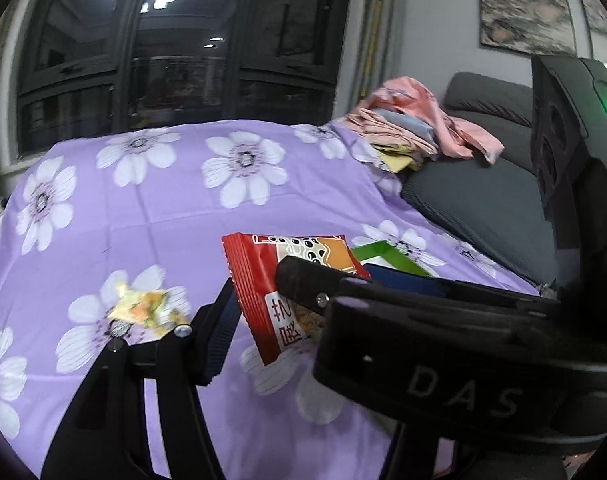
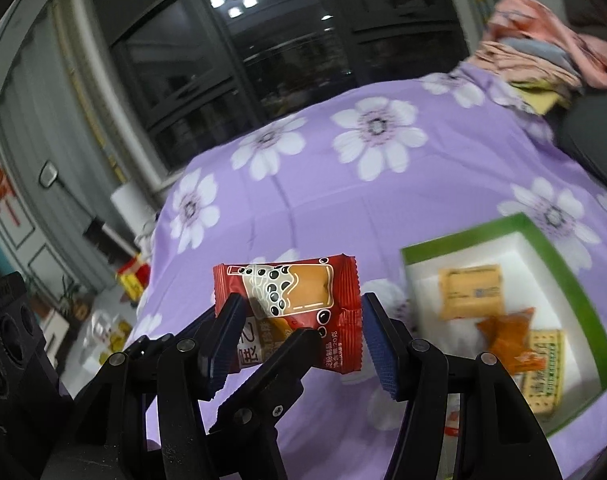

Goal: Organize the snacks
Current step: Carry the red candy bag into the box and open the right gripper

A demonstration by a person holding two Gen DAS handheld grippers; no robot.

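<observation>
A red bubble-tea snack packet (image 1: 271,288) is held upright above the purple flowered cloth (image 1: 151,216). My left gripper (image 1: 255,300) is shut on the packet's lower part. In the right wrist view the same packet (image 2: 295,308) stands between the two blue pads of my right gripper (image 2: 299,340), which is open around it; the left gripper's fingers (image 2: 287,356) clamp it from below. A green-rimmed white tray (image 2: 543,232) to the right holds a yellow packet (image 2: 469,290), an orange packet (image 2: 507,336) and a cracker packet (image 2: 543,372).
A crumpled yellow wrapper (image 1: 143,308) lies on the cloth at the left. Folded pink and blue clothes (image 1: 415,124) are piled on a grey sofa (image 1: 487,200) at the back right. A dark window (image 1: 175,52) is behind. Clutter stands on the floor to the left (image 2: 103,320).
</observation>
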